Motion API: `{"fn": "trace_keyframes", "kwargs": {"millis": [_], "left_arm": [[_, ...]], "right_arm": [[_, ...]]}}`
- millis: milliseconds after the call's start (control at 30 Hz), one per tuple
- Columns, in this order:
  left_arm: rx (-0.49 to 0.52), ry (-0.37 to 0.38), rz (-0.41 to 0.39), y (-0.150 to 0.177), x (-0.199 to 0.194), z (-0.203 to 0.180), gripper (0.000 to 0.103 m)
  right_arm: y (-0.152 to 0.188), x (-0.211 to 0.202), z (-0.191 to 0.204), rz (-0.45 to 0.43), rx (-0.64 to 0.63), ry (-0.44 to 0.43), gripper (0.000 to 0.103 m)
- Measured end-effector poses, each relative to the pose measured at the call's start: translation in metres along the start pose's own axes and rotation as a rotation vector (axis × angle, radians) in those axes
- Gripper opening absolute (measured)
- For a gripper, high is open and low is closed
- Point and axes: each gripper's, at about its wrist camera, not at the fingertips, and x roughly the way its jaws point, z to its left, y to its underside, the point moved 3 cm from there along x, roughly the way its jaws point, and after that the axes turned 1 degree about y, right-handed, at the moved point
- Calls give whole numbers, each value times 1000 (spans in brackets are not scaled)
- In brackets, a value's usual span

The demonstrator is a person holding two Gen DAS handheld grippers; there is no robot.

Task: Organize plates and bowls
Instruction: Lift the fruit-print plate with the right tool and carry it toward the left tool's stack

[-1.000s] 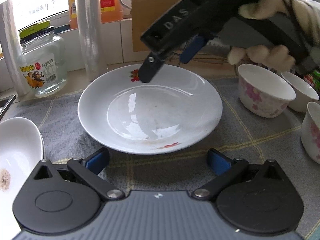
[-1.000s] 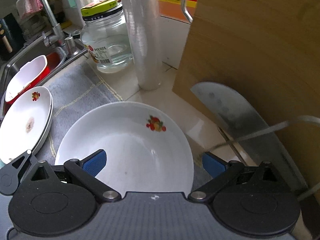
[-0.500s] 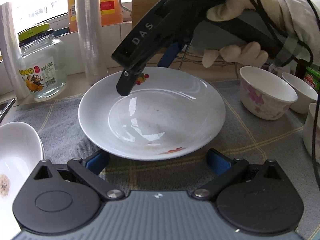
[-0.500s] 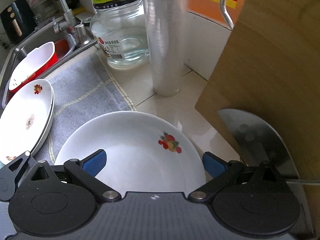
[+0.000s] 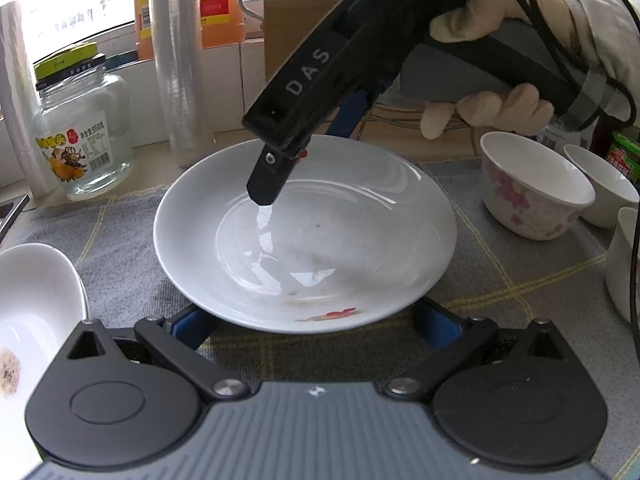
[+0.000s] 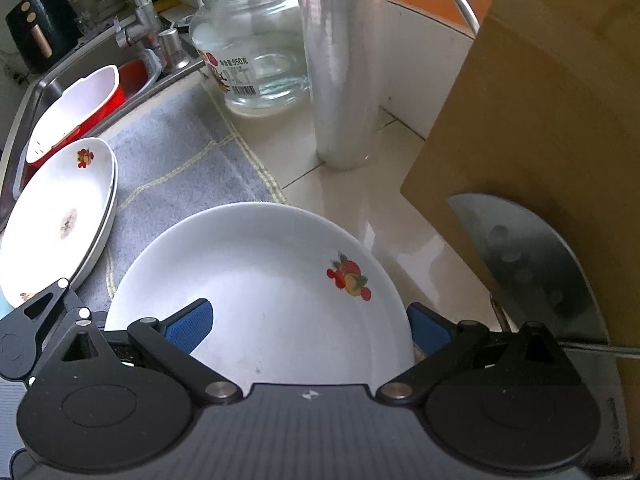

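Note:
A white plate (image 5: 344, 232) with a fruit print lies on the grey checked cloth (image 5: 120, 248). My left gripper (image 5: 314, 324) is open, and its two blue pads sit low at the plate's near rim, which covers their tips. My right gripper (image 5: 304, 152), held by a gloved hand (image 5: 500, 108), straddles the far rim. One finger hangs over the plate's (image 6: 272, 288) inside and the other is outside the rim. In the right wrist view that gripper (image 6: 308, 328) is wide open. A stack of white plates (image 6: 60, 216) lies to the left, its edge (image 5: 36, 312) also showing in the left wrist view.
Flowered bowls (image 5: 532, 188) stand on the cloth at the right. A glass jar (image 6: 248, 40), a cling-film roll (image 6: 344, 60), a wooden cutting board (image 6: 540, 120) and a cleaver blade (image 6: 528, 264) line the back. The sink (image 6: 40, 88) holds a red-and-white basin (image 6: 76, 108).
My right gripper has come further over the plate's far rim. My left gripper has moved up to the near rim. Both stay open.

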Motion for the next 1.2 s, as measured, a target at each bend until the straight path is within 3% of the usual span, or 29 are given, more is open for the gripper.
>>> {"fn": "trace_keyframes", "kwargs": {"millis": [200, 433, 700, 1200], "left_arm": [[-33, -2, -10, -2, -2, 3, 102], [-30, -28, -3, 0, -2, 0, 102], [-34, -38, -9, 1, -5, 0, 99], [37, -101, 1, 5, -13, -5, 99]], "right_arm": [[1, 7, 2, -3, 12, 17, 103], [4, -1, -7, 14, 48, -71, 103], [5, 4, -6, -11, 66, -70, 103], [20, -5, -6, 8, 64, -124, 103]]}}
